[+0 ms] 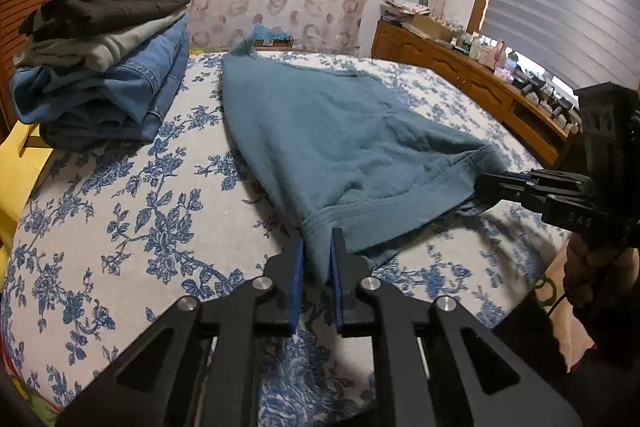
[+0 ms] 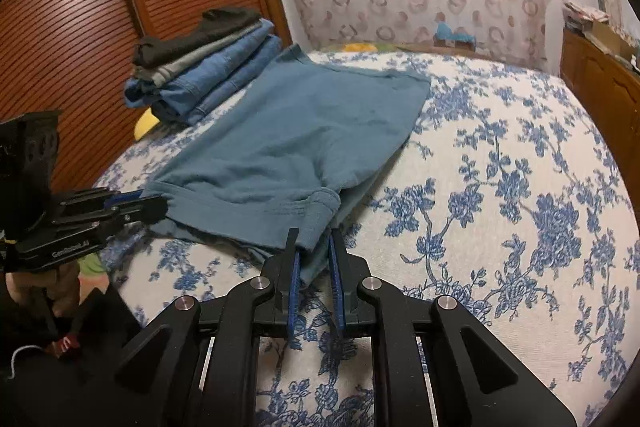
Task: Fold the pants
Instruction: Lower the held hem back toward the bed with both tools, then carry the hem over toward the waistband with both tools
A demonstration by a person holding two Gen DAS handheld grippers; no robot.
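- On the flowered bed [image 1: 120, 211], the teal pants [image 1: 340, 131] lie flat beside a stack of folded clothes [image 1: 108, 67].
- My left gripper [image 1: 318, 251] and right gripper [image 2: 314, 247] each clench a near hem corner.
- Step in hand: fold start.
- Next move, I judge: lift both corners evenly and carry them toward the far edge.

pants [image 1: 340, 131]: soft matt teal cloth, stitched hem
bedspread [image 1: 132, 211]: matt woven cloth, blue floral print
left claw [image 1: 318, 247]: matt black plastic, shiny metal rivets
wardrobe door [image 2: 68, 19]: ribbed wood, slight sheen

Both wrist views look down along their fingers, close over the bed [image 1: 120, 211], sharing the teal pants [image 1: 340, 131].
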